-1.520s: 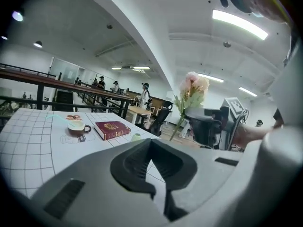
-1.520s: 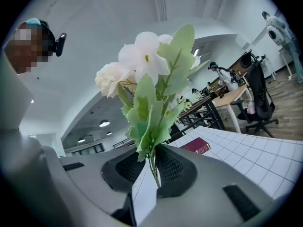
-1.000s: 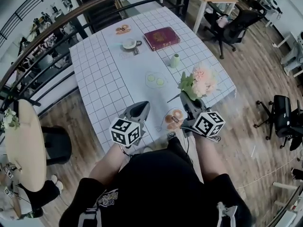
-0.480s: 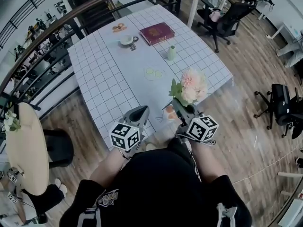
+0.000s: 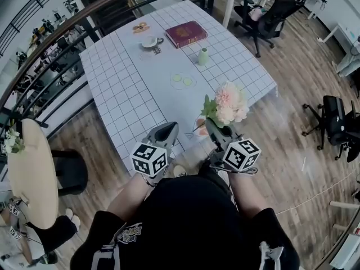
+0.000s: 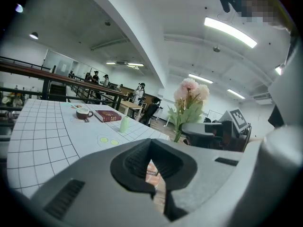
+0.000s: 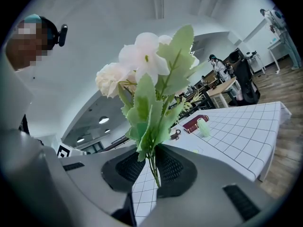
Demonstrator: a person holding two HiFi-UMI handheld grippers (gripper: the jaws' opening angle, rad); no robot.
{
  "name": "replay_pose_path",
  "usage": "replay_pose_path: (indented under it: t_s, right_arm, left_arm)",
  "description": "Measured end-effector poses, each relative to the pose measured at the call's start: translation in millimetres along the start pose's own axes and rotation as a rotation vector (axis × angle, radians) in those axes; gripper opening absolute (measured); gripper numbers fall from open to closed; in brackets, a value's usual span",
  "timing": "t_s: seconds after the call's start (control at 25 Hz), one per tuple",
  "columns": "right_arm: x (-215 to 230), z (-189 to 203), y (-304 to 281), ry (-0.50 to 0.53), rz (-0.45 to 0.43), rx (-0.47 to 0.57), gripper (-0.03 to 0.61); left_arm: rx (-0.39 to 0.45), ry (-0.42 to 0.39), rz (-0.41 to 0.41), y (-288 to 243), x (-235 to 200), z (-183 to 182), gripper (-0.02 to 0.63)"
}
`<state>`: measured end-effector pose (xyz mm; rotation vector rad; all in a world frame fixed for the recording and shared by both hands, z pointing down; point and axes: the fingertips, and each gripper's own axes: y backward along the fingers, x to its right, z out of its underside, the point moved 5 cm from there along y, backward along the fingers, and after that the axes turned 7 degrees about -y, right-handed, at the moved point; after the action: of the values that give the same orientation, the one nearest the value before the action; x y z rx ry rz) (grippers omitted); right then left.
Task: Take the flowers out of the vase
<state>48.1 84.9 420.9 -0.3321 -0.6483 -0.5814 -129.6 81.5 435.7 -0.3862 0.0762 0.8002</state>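
A bunch of pale pink flowers (image 5: pixel 226 102) with green leaves stands upright in my right gripper (image 5: pixel 214 125), whose jaws are shut on the thin stems (image 7: pixel 153 167). The blooms (image 7: pixel 142 60) rise well above the jaws. The bunch is in the air over the table's near right edge, far from the small pale green vase (image 5: pixel 203 56), which stands upright on the table with nothing in it. My left gripper (image 5: pixel 168 130) is shut and holds nothing; it hovers at the near edge of the table. In the left gripper view the flowers (image 6: pixel 189 100) appear to the right of the vase (image 6: pixel 124 124).
The table (image 5: pixel 129 89) has a white checked cloth. On it are a red book (image 5: pixel 185 34), a cup on a saucer (image 5: pixel 151 42), pastries (image 5: pixel 140 27), a mat with two green dots (image 5: pixel 183 80) and a small plate (image 5: pixel 199 128) by the near edge. Office chairs (image 5: pixel 270 21) stand to the right.
My right gripper has drawn back toward my body with the flowers, from over the table's right side to its near edge. The left gripper has shifted slightly along the near edge.
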Motion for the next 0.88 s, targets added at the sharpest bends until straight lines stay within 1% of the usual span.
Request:
replay_pose_path:
  t_s: [0.24, 0.56, 0.88]
  right_arm:
    - [-2.0, 7.0, 3.6, 0.000, 0.007, 0.001, 0.075]
    - [-3.1, 9.8, 8.1, -0.005, 0.021, 0.013, 0.075]
    - [-5.2, 8.6, 8.5, 0.008, 0.029, 0.022, 0.074]
  left_arm:
    - [0.001, -0.008, 0.006, 2.6, 0.5, 1.6, 0.008]
    - [-0.016, 0.003, 0.017, 3.0, 1.1, 4.7, 0.006]
    - [-0.013, -0.002, 0.034, 2.1, 3.0, 3.5, 0.007]
